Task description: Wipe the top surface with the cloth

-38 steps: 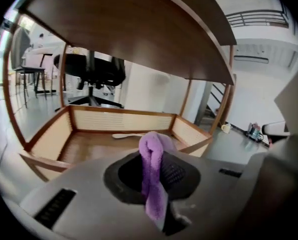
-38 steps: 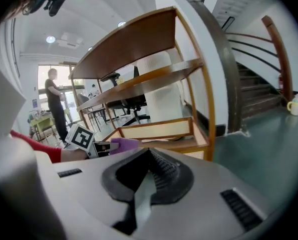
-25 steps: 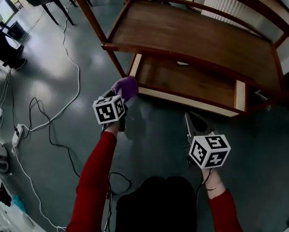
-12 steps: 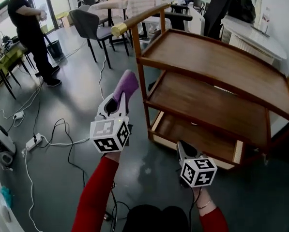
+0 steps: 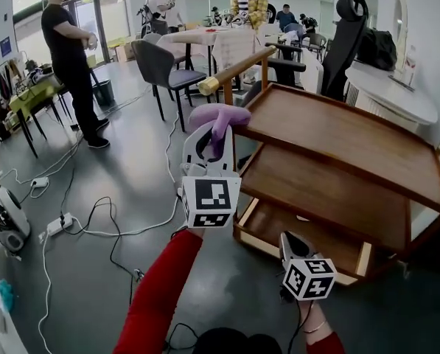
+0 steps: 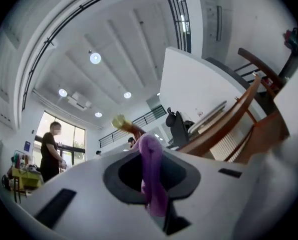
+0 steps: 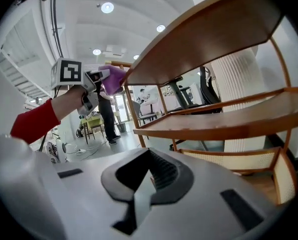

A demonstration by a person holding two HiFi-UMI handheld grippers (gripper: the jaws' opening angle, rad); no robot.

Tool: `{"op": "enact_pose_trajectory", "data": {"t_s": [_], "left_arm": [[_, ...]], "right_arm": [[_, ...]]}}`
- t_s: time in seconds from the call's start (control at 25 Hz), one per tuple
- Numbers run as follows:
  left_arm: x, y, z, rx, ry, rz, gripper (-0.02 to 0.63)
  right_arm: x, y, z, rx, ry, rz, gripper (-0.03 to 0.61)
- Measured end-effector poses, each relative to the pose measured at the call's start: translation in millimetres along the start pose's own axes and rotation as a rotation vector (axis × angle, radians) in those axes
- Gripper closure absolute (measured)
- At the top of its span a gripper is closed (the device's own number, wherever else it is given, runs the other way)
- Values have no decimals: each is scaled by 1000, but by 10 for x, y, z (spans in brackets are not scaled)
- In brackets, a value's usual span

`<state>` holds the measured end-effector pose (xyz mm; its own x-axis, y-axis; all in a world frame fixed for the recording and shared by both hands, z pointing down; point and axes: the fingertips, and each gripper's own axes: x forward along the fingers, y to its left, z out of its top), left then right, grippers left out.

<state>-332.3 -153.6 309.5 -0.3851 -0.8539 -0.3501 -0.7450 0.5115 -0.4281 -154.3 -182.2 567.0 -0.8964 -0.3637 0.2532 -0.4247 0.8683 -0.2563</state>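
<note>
The purple cloth [image 5: 219,116] hangs pinched in my left gripper [image 5: 212,133], which is raised at the near left corner of the wooden cart's top shelf [image 5: 337,135]. The cloth's upper end lies level with that corner's rim. In the left gripper view the cloth [image 6: 151,176] sits between the shut jaws of the left gripper [image 6: 154,196]. My right gripper [image 5: 290,243] stays low in front of the bottom shelf, shut with nothing in it. The right gripper view looks up at the top shelf [image 7: 203,34] from below and shows the cloth [image 7: 113,79].
The cart's brass-tipped handle [image 5: 234,71] juts out beside the cloth. A middle shelf [image 5: 315,190] and a bottom shelf lie below. Cables [image 5: 94,220] run over the grey floor on the left. Chairs [image 5: 164,68], tables and several people stand behind.
My left gripper has lifted the cloth from floor level beside the cart up to the top shelf's corner. The head view has tilted up. The right gripper stays low.
</note>
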Motion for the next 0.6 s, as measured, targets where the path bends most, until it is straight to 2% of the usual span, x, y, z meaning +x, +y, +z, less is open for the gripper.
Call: {"op": "enact_pose_trajectory", "data": {"t_s": [0.28, 0.44, 0.6], "left_arm": [[-303, -611, -912, -101, 129, -109, 563], [-585, -1031, -1649, -164, 263, -176, 563], [-862, -1324, -2269, -201, 376, -206, 563]], "right_arm": [[-207, -228, -403, 7, 73, -69, 568], [-335, -320, -637, -2, 108, -95, 568], [-418, -421, -879, -2, 143, -116, 568]]}}
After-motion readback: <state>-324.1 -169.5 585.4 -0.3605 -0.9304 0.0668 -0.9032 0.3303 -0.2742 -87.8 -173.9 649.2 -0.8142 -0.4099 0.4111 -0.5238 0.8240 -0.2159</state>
